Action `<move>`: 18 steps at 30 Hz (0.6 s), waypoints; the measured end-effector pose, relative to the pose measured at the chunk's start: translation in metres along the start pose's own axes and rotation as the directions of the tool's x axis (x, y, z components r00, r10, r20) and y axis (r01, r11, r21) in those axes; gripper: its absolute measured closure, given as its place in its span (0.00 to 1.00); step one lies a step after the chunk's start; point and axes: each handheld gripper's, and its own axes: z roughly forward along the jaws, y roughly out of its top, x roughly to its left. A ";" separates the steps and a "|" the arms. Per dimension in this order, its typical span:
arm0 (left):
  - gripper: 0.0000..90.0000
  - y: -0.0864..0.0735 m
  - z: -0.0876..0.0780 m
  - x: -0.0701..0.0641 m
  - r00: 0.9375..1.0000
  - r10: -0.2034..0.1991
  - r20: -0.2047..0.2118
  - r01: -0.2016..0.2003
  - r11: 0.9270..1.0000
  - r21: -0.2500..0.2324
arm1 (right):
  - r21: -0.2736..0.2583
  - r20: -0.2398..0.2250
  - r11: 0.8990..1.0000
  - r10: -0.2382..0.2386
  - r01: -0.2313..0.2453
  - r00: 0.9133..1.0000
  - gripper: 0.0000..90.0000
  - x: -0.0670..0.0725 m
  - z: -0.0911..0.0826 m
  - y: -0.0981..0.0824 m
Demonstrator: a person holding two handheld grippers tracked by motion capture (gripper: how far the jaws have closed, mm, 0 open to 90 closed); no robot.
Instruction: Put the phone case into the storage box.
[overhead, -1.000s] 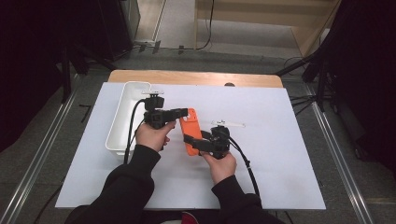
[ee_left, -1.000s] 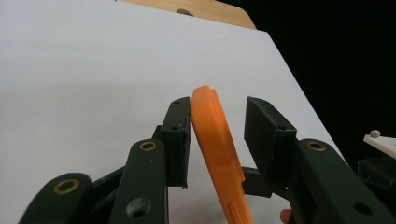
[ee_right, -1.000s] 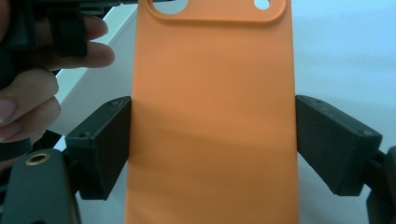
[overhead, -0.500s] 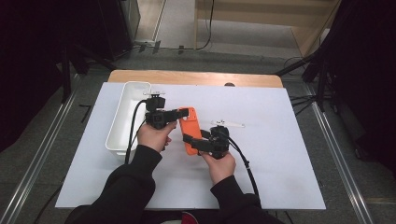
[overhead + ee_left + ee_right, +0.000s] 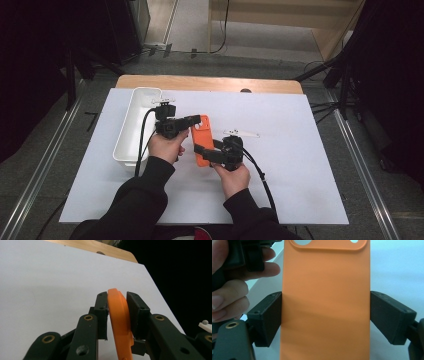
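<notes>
Orange phone case (image 5: 325, 302) gripped between black fingers (image 5: 265, 318), hand (image 5: 229, 285) seemingly just beside

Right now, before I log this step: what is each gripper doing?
Left gripper: jaws have just been closing, now pinching the edge of the orange phone case.
Right gripper: closed across the case's width, holding it.

orange phone case (image 5: 325, 302) cut off at right gripper view's lower edge
</notes>
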 end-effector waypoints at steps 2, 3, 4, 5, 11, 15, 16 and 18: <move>0.80 0.000 0.000 0.000 1.000 -0.004 0.005 0.004 1.000 -0.006 | 0.000 0.000 1.000 -0.003 0.003 1.000 0.16 0.000 0.000 0.000; 0.81 -0.001 0.000 0.000 1.000 -0.004 0.006 0.004 1.000 -0.008 | 0.002 0.000 1.000 -0.001 0.001 1.000 0.16 0.000 0.001 0.000; 0.81 -0.001 0.000 -0.001 1.000 -0.003 0.003 0.003 1.000 -0.012 | 0.001 0.001 1.000 -0.003 0.003 1.000 0.16 0.000 0.001 0.000; 0.81 -0.002 0.000 -0.001 1.000 0.001 0.004 -0.001 1.000 -0.012 | 0.002 0.001 1.000 -0.005 0.005 1.000 0.16 0.000 0.001 0.000; 0.84 -0.002 0.000 -0.003 1.000 0.008 0.013 -0.008 1.000 -0.010 | 0.008 0.011 1.000 -0.015 0.015 1.000 0.16 0.001 0.003 -0.001; 0.84 -0.002 0.000 -0.005 1.000 0.011 0.016 -0.011 1.000 -0.013 | 0.008 0.014 1.000 -0.021 0.021 1.000 0.16 0.001 0.003 -0.001; 0.84 -0.002 0.000 -0.005 1.000 0.013 0.016 -0.013 1.000 -0.011 | 0.009 0.016 1.000 -0.023 0.023 1.000 0.16 0.001 0.003 -0.001; 0.85 -0.002 0.000 -0.004 1.000 0.009 0.023 -0.009 1.000 -0.007 | 0.010 0.018 1.000 -0.028 0.028 0.999 0.16 0.001 0.003 -0.001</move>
